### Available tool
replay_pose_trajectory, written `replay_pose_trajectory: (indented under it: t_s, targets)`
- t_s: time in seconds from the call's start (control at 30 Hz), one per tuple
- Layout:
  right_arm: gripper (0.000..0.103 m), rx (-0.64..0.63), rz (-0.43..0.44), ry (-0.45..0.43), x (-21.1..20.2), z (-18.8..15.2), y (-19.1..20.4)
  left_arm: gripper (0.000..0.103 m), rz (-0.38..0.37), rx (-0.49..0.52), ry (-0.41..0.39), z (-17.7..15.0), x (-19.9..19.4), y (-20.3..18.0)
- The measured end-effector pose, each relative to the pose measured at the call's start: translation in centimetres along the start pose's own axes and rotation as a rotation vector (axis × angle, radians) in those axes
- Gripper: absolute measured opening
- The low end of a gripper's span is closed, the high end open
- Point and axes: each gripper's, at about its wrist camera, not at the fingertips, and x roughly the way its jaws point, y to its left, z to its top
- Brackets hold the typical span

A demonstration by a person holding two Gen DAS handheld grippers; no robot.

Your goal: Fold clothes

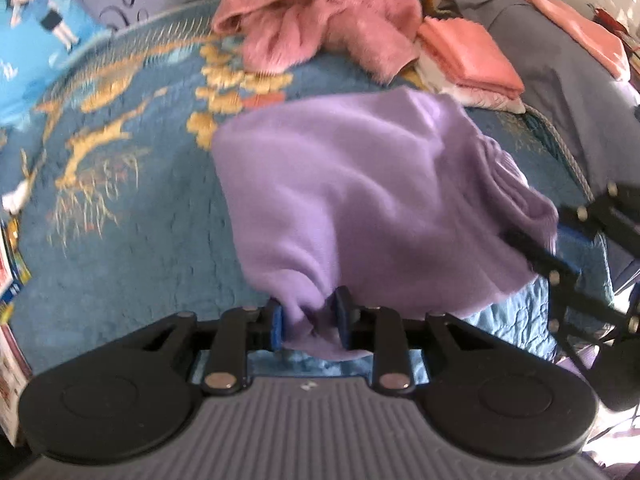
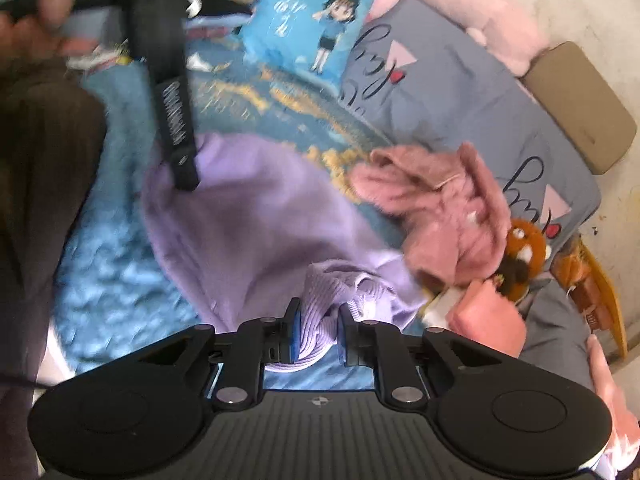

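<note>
1. The left claw [image 1: 308, 322] is pinching a bunched corner of the lilac sweater [image 1: 360, 184], its blue pads pressing the fabric from both sides.
2. The sweater is hanging partly lifted over the blue patterned bedspread [image 1: 120, 208], well short of the pink fluffy garment [image 1: 320, 12] behind.
3. The right claw [image 2: 316, 330] is clamping the ribbed lilac hem [image 2: 340, 284].
4. Judgement: both grips are needing equal tension and level carrying, so the fold is landing square; slack is risking creases.
</note>
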Motion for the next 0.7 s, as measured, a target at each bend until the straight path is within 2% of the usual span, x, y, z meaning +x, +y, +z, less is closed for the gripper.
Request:
replay_pose_trajectory:
  t_s: [0.1, 0.23, 0.3, 0.4, 0.43, 0.47, 0.53, 0.6, 0.63, 0.7]
  targets:
    - [0.016, 0.047, 0.019, 0.042, 0.5, -1.4, 1.0, 0.032, 0.007, -0.001, 0.021, -0.5, 0.8, 0.0]
    - [0.017, 0.373, 0.081, 0.093, 1.0, -3.9, -1.5, 0.041, 0.002, -0.008, 0.025, -1.2, 1.4, 0.3]
    - [0.021, 0.526, 0.114, 0.090, 0.7, -4.9, -2.9, 0.046, -0.008, -0.026, 0.021, -1.3, 1.4, 1.1]
    - [0.046, 0.686, 0.144, 0.040, -0.7, -6.1, -4.7, 0.046, -0.027, -0.040, 0.002, -1.6, 0.6, 2.1]
    - [0.057, 0.715, 0.138, 0.009, -1.3, -6.4, -5.1, 0.051, -0.028, -0.034, -0.007, -1.6, 0.2, 2.3]
    - [0.064, 0.745, 0.132, -0.022, -2.0, -6.7, -5.5, 0.054, -0.018, -0.020, -0.024, -1.7, -0.6, 2.6]
    - [0.066, 0.820, 0.123, -0.077, -2.7, -7.4, -6.9, 0.070, -0.014, -0.014, -0.058, -1.8, -1.9, 3.2]
    - [0.069, 0.936, 0.148, -0.105, -2.0, -8.2, -8.7, 0.080, -0.023, -0.023, -0.097, -1.7, -3.1, 4.2]
    - [0.069, 1.000, 0.167, -0.115, -1.4, -8.7, -9.7, 0.084, -0.039, -0.044, -0.116, -1.7, -3.6, 4.7]
    - [0.069, 1.112, 0.210, -0.119, 0.3, -9.4, -11.2, 0.084, -0.062, -0.097, -0.139, -1.2, -4.1, 6.0]
